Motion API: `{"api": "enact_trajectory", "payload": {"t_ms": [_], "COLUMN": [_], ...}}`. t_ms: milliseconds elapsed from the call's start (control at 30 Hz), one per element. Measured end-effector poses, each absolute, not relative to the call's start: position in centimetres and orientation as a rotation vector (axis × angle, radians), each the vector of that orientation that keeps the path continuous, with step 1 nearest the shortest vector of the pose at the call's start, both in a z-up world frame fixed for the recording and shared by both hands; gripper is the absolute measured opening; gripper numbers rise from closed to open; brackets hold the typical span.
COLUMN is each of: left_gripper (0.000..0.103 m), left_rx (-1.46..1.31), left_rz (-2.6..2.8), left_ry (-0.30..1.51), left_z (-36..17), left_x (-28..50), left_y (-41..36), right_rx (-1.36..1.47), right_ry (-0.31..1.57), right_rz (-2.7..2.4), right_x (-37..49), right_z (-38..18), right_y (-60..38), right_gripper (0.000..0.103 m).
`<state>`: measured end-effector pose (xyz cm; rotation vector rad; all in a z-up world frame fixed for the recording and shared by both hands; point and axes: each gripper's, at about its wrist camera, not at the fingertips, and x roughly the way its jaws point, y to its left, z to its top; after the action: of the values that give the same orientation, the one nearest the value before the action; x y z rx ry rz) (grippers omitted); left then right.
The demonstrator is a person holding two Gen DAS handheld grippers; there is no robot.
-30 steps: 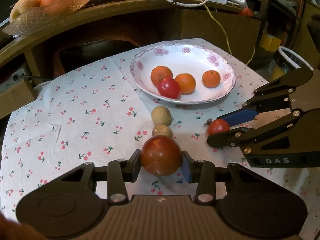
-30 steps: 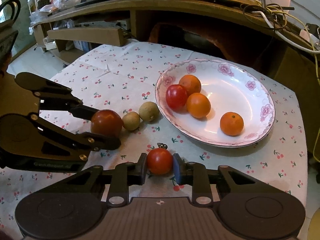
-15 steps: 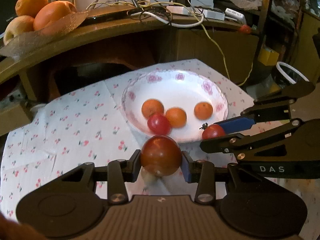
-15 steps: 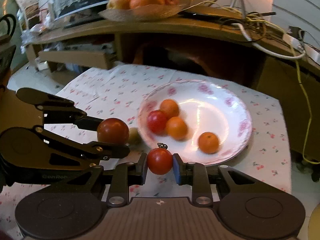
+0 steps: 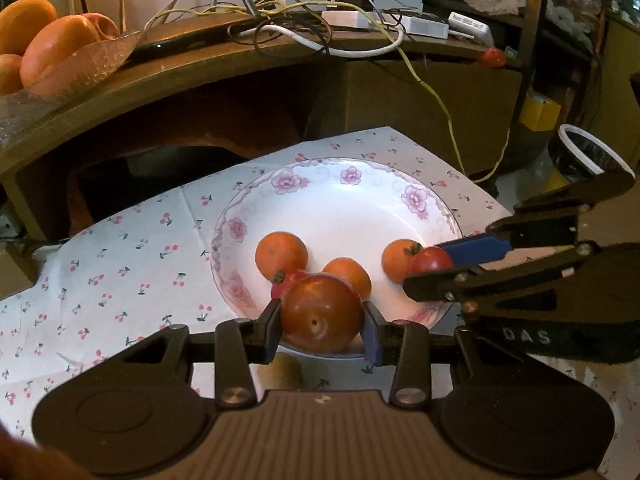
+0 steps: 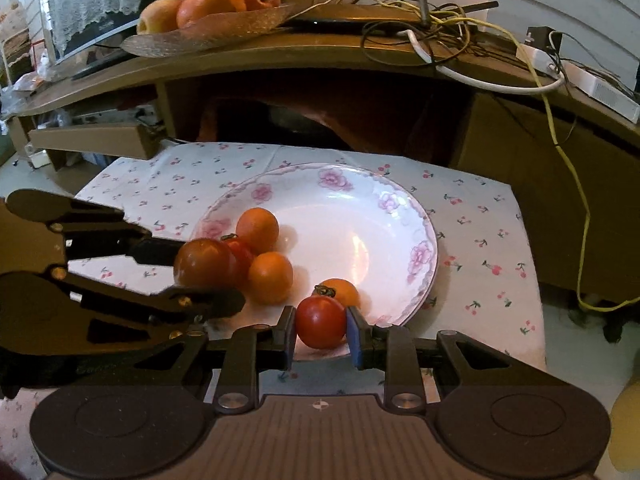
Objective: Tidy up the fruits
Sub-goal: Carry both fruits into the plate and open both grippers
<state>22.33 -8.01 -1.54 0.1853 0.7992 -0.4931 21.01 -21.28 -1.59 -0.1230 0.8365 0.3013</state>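
My left gripper (image 5: 322, 326) is shut on a large dark-red tomato (image 5: 321, 318) and holds it above the near rim of the white floral plate (image 5: 352, 184). My right gripper (image 6: 321, 330) is shut on a small red tomato (image 6: 320, 322), also above the plate's (image 6: 416, 216) near edge. On the plate lie three oranges (image 5: 281, 254) and a red tomato (image 5: 286, 280), partly hidden behind my held tomato. The right gripper also shows in the left wrist view (image 5: 434, 266), and the left gripper in the right wrist view (image 6: 204, 266).
The plate sits on a cherry-print tablecloth (image 5: 120, 248). Behind is a curved wooden shelf (image 6: 320, 56) with tangled cables (image 5: 300, 36) and a glass dish of oranges and apples (image 6: 208, 4). A yellow cable (image 6: 576, 184) hangs at the right.
Both grippers have risen and moved forward with their tomatoes, from over the cloth to above the plate's near rim. The two small brown fruits have dropped out of sight.
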Motion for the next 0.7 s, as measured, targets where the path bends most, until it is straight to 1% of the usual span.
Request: {"api": "enact_trajectory", "payload": {"t_ms": [300, 600, 700], "left_gripper": [0.045, 0.047, 0.048], "left_rx": [0.190, 0.172, 0.169], "left_rz": [-0.475, -0.468, -0.465], "left_ry": [0.805, 0.805, 0.798], "left_z": [-2.9, -2.6, -2.1], "left_x": [24.0, 24.2, 24.1], "left_y": [-8.6, -8.3, -8.2], "right_rx": [-0.137, -0.117, -0.103], "right_ry": [0.825, 0.805, 0.798], "right_rz": [0.272, 0.258, 0.259], "right_x": [22.6, 23.0, 22.9], "right_z": [-2.5, -2.5, -2.1], "right_y": [-21.4, -21.7, -21.9], "right_gripper": [0.028, 0.033, 0.037]}}
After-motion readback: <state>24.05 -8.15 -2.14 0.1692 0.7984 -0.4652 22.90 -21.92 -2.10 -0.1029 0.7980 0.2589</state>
